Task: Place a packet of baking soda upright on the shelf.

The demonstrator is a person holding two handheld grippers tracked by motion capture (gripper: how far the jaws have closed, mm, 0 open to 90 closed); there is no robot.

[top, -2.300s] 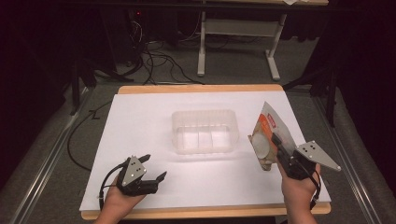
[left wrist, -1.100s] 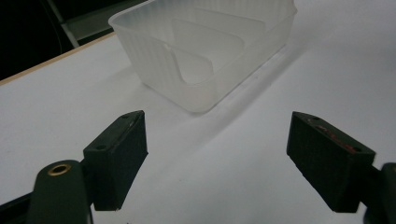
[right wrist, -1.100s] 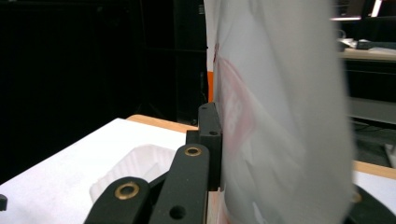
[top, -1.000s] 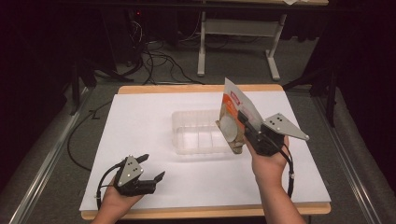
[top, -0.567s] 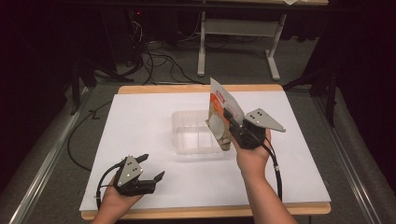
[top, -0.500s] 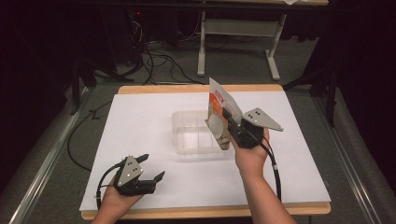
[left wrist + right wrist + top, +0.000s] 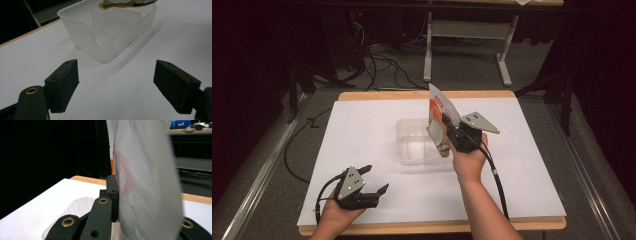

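Over the clear tub (image 7: pixel 419 145): right gripper (image 7: pixel 451 131) pinching the packet (image 7: pixel 439 115); lower until seated inside the walls, then release. Left gripper (image 7: pixel 373 179) spread, idle on worktop (image 7: pixel 362 125).

I note a white sheet over the bench (image 7: pixel 362 145), pale wood showing along its edges. The tub (image 7: pixel 414 147) is translucent, milky clear. The packet (image 7: pixel 439 117) is white with an orange-red panel and a tan, brownish lower part. Both hand-held grippers have black jaws and grey top plates.
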